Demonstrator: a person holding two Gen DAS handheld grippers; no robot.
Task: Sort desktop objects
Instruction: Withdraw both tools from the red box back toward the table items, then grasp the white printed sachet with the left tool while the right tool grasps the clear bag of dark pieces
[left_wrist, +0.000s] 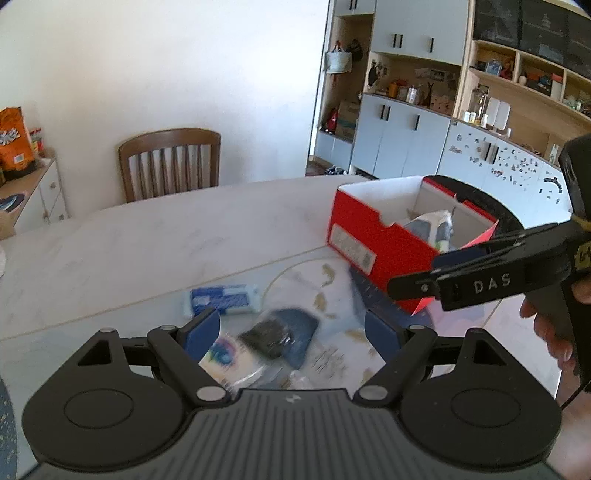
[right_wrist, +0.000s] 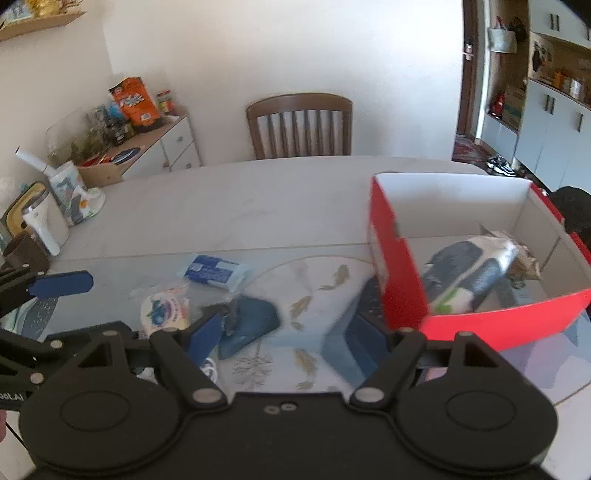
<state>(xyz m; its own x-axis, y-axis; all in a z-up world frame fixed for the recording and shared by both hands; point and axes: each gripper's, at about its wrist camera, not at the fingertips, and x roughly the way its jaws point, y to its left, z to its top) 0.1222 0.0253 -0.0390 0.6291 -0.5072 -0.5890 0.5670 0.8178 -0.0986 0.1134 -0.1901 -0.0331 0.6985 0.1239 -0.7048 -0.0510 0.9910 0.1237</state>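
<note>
Tongs, left (left_wrist: 291, 332) and right (right_wrist: 291, 339), both gape wide over three packets beside one red box (right_wrist: 406, 295).

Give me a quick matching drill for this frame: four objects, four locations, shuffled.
Objects:
1. red box
2. blue-and-white tissue pack
3. wooden chair
4. orange snack bag

Locations:
A. on the side cabinet by the wall
B. behind the table's far edge
C. flat on the table, left of the fish-pattern mat
D. on the table's right side, open, with a pouch inside

Pairs: 1-D, 2-C, 3-B, 4-A
</note>
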